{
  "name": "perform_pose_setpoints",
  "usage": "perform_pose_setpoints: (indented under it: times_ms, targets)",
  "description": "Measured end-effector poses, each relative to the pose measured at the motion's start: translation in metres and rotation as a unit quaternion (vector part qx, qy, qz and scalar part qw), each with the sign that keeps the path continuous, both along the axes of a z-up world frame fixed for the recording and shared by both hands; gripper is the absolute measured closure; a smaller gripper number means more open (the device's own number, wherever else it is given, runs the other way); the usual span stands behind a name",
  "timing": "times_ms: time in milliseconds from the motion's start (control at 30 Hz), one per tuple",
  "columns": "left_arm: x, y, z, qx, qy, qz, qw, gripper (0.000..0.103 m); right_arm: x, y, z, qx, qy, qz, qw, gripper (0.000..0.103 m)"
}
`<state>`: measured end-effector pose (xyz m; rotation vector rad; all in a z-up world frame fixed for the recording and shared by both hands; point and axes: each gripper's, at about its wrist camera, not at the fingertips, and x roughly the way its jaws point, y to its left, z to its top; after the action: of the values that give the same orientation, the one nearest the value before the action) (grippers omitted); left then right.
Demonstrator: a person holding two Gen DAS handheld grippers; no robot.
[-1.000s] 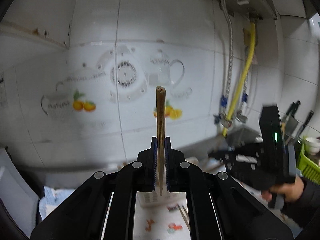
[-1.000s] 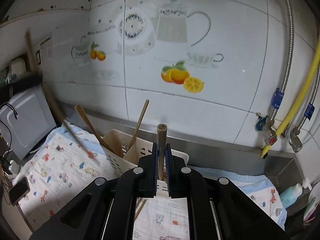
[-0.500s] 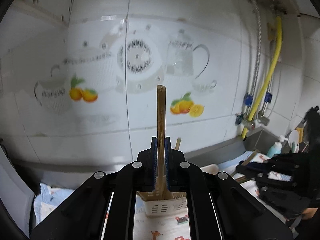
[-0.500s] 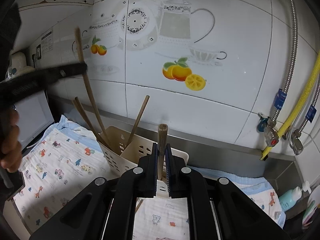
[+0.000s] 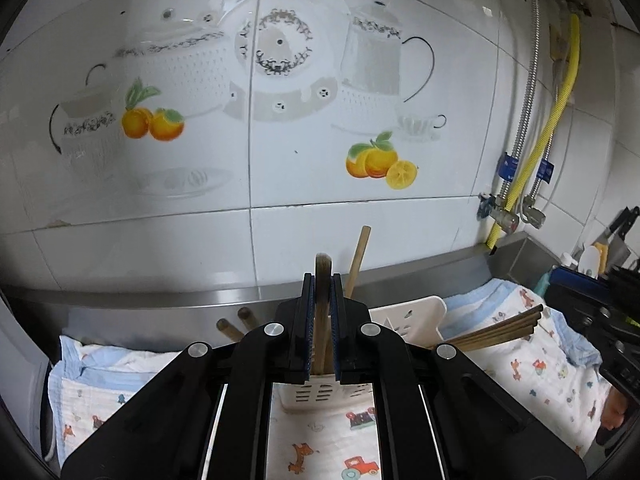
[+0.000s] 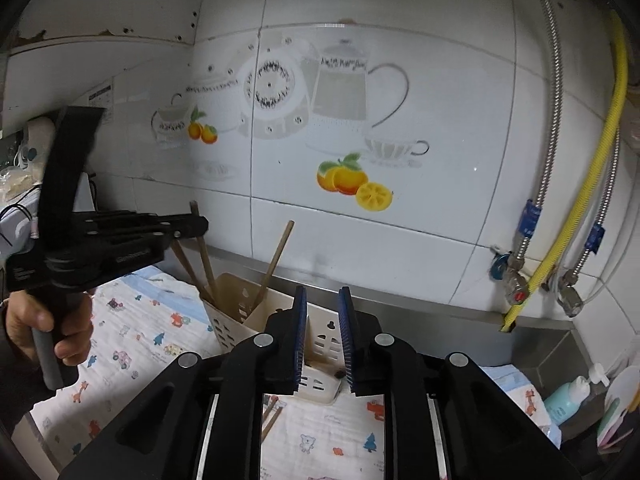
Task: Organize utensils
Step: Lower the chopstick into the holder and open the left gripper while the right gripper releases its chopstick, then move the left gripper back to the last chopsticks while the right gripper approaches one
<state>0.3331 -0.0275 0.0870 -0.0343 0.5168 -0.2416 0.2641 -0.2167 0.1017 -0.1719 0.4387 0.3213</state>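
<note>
My left gripper point(image 5: 322, 280) is shut on a wooden utensil handle point(image 5: 322, 304) that stands upright, its lower end down in the cream utensil holder point(image 5: 416, 316). The right wrist view shows the left gripper point(image 6: 196, 226) from the side over that holder point(image 6: 240, 312). More wooden handles point(image 6: 278, 258) lean in the holder. My right gripper point(image 6: 323, 300) is open and empty just above the holder's near side. Several chopsticks point(image 5: 500, 328) lie on the cloth right of the holder.
A printed cloth point(image 5: 540, 368) covers the counter. The tiled wall point(image 5: 280, 160) stands close behind the holder. A yellow hose and valves point(image 6: 560, 240) are at the right. A teal bottle point(image 6: 568, 396) stands at the far right. A microwave point(image 6: 24, 216) is at the left.
My right gripper has opened and let go of its wooden utensil, which is no longer between the fingers. My left gripper has come down over the holder with its utensil.
</note>
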Motion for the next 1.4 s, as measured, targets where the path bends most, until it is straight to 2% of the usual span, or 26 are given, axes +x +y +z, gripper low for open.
perform_pose_setpoints:
  times_ms: [200,300,433,567,633,733,800,900,1000,1133,1400]
  targets:
    - [-0.022,0.004,0.012,-0.009,-0.015,-0.006,0.9998,0.095,-0.034,-0.003,-0.016,0.011,0.012,0.006,1.0,0.083]
    - [-0.038,0.006,0.018,-0.017,-0.024,-0.009,0.9995,0.094,-0.052,-0.002,-0.041,0.022,0.04,0.008,0.999,0.083]
    - [-0.068,0.014,0.016,-0.024,-0.027,-0.007,0.9993,0.094,-0.079,0.007,-0.086,0.005,0.068,-0.007,0.998,0.083]
    - [-0.099,0.025,0.005,-0.017,-0.024,0.006,0.9995,0.092,-0.098,0.012,-0.13,0.024,0.115,-0.015,0.993,0.083]
    - [-0.113,0.033,-0.004,-0.017,-0.016,0.015,0.9996,0.084,-0.107,0.015,-0.15,0.037,0.136,-0.024,0.99,0.083]
    - [-0.137,0.046,-0.017,-0.021,-0.015,0.024,0.9994,0.082,-0.112,0.018,-0.171,0.061,0.162,-0.034,0.984,0.084]
    - [-0.153,0.056,-0.029,-0.03,-0.007,0.032,0.999,0.076,-0.115,0.022,-0.184,0.072,0.175,-0.046,0.981,0.084]
    - [-0.171,0.067,-0.048,-0.03,0.003,0.047,0.9984,0.073,-0.116,0.029,-0.197,0.09,0.189,-0.053,0.976,0.086]
    - [-0.187,0.08,-0.065,-0.032,0.011,0.067,0.9972,0.063,-0.112,0.037,-0.206,0.089,0.196,-0.069,0.974,0.089]
    - [-0.199,0.096,-0.081,-0.031,0.018,0.083,0.9959,0.062,-0.105,0.041,-0.217,0.084,0.208,-0.089,0.97,0.09]
    - [-0.209,0.105,-0.093,-0.011,0.015,0.092,0.9956,0.06,-0.095,0.049,-0.228,0.075,0.226,-0.107,0.965,0.093]
